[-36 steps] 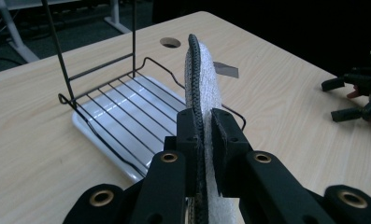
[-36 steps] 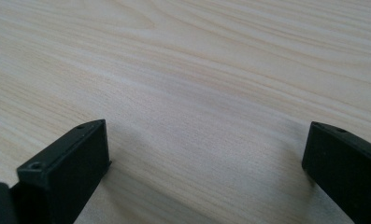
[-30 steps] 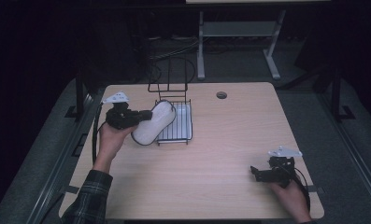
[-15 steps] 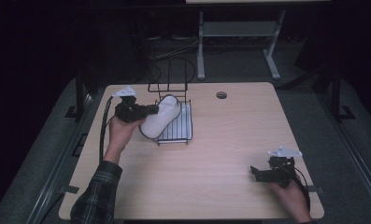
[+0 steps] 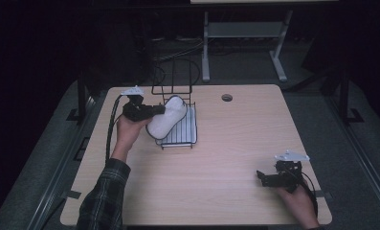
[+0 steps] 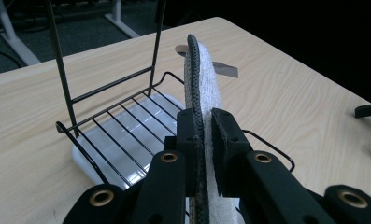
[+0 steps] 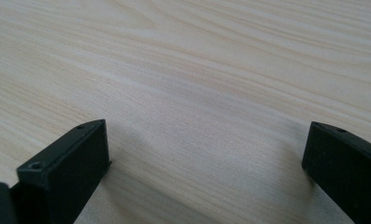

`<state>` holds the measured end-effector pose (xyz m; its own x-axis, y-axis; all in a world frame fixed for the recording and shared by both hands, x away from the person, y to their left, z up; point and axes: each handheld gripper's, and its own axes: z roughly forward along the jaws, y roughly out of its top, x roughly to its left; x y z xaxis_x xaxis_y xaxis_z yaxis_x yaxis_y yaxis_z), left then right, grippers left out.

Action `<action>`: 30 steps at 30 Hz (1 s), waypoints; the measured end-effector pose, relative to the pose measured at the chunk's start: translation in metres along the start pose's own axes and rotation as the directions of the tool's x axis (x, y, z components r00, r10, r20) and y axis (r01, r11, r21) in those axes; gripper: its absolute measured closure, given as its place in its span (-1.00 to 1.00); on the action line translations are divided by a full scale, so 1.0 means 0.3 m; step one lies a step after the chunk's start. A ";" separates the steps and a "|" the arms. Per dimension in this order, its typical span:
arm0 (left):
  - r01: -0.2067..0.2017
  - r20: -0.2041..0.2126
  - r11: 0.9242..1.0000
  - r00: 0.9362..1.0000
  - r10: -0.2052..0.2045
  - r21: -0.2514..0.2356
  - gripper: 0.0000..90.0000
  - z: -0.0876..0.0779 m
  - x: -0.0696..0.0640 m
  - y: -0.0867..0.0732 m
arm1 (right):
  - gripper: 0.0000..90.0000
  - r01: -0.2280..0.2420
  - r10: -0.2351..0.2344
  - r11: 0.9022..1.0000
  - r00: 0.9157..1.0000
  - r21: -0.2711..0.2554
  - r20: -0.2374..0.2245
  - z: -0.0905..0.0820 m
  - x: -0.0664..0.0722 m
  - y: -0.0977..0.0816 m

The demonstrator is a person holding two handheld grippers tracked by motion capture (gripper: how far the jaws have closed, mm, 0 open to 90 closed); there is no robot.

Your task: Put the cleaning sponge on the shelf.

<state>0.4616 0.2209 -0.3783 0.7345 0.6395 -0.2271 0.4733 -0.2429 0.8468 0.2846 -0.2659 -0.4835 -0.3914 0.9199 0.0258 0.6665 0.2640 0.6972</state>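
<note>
The flat white oval plate with a dark rim (image 5: 167, 118), its face rough and woven-looking in the left gripper view (image 6: 203, 88), is held on edge above the black wire dish rack (image 5: 178, 125), which sits at about 11 o'clock from the table's middle. The plate leans over the rack's left side, its upper end toward the tall wire loops at the back. The black two-jaw left gripper (image 5: 155, 111) pinches the plate's rim from the 9 o'clock side; seen along its own jaws (image 6: 203, 135), the two blocks press flat against both faces of the plate. The rack is thin black wire, with parallel bars forming a low floor, a curled front lip and upright hoops, and under it lies a glossy white plastic drip tray (image 6: 109, 154). The pale wood-grain table (image 5: 226, 158) carries it all; a small round grommet hole (image 5: 227, 97) sits near the far edge at 12 o'clock. The person's left hand (image 5: 128, 129) comes out of a dark plaid sleeve (image 5: 104, 201)

The black right gripper (image 5: 264, 178) rests low at 4 o'clock, well apart from the rack, its jaws spread wide over bare wood (image 7: 206, 154)

Compared with half a second ago, the plate stands higher and farther over the rack, and the left hand has moved slightly toward it; the right gripper has not shifted
</note>
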 end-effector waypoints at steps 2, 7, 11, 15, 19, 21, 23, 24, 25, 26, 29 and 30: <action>0.001 -0.005 1.000 1.000 -0.001 -0.002 0.82 0.006 0.006 0.000 | -1.00 0.001 -0.001 1.000 1.000 0.000 0.000 0.000 0.000 0.000; 0.007 -0.021 1.000 1.000 -0.007 -0.008 0.80 0.017 0.019 0.001 | -1.00 0.000 0.000 1.000 1.000 0.000 0.000 0.000 0.000 0.000; 0.003 -0.035 1.000 0.999 -0.003 -0.003 0.77 0.030 0.024 -0.001 | -1.00 0.001 -0.001 1.000 1.000 -0.001 -0.001 0.000 0.000 0.000; 0.004 -0.062 1.000 0.998 -0.003 0.010 0.75 0.045 0.026 -0.007 | -0.99 0.002 -0.002 1.000 1.000 -0.001 -0.001 0.001 0.000 0.000; -0.009 -0.088 0.999 0.996 0.012 0.040 0.72 0.051 0.033 -0.013 | -1.00 0.002 -0.002 1.000 1.000 0.000 -0.002 0.001 0.000 0.000; -0.009 -0.099 0.999 0.995 0.013 0.045 0.71 0.053 0.036 -0.014 | -1.00 0.003 -0.003 1.000 1.000 -0.001 -0.002 0.001 0.000 0.001; -0.007 -0.106 0.999 0.994 0.011 0.044 0.70 0.054 0.039 -0.016 | -1.00 0.004 -0.004 1.000 1.000 -0.001 -0.002 0.001 -0.001 0.001; -0.006 -0.109 0.999 0.994 0.011 0.046 0.69 0.055 0.041 -0.017 | -0.99 0.004 -0.004 1.000 1.000 -0.001 -0.002 0.001 -0.001 0.001; -0.006 -0.111 0.999 0.994 0.011 0.045 0.68 0.055 0.042 -0.018 | -0.99 0.004 -0.004 1.000 1.000 -0.001 -0.002 0.001 -0.001 0.001; -0.005 -0.114 0.999 0.993 0.011 0.049 0.68 0.054 0.044 -0.018 | -0.99 0.004 -0.004 1.000 1.000 -0.001 -0.002 0.001 -0.001 0.001; -0.007 -0.133 0.998 0.991 0.015 0.064 0.64 0.055 0.048 -0.021 | -0.99 0.003 -0.003 1.000 1.000 -0.001 -0.003 0.001 0.000 0.001; -0.003 -0.137 0.997 0.990 0.013 0.071 0.62 0.056 0.051 -0.023 | -0.99 0.004 -0.004 1.000 1.000 -0.001 -0.003 0.001 -0.001 0.001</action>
<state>0.4776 0.2200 -0.3957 0.6671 0.7301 -0.1478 0.5041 -0.2963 0.8112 0.2850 -0.2659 -0.4836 -0.3957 0.9180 0.0249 0.6642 0.2673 0.6981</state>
